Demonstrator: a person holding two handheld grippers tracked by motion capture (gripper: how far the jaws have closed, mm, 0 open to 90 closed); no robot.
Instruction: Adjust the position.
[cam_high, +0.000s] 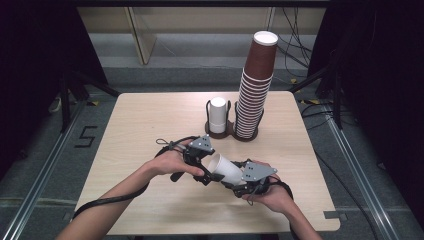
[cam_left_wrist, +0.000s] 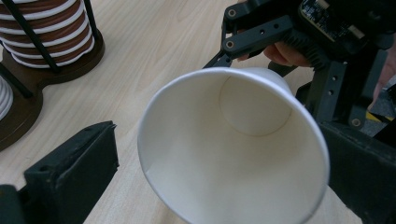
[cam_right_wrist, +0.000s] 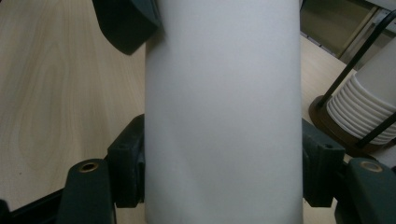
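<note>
At lower centre, the white cup (cam_high: 226, 169) is clamped by the right tongs (cam_high: 235, 181); the left tongs (cam_high: 204, 167) are spread wide around its rim, not pressing. Placement is judged outstanding.

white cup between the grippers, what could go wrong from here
1. The right gripper alone clamps the white cup near its base; thin paper could dent or slip.
2. The left gripper stands open around the rim, so closing it hard might crush the mouth.
3. The tall brown cup stack stands close behind; a careless swing may topple it.
</note>
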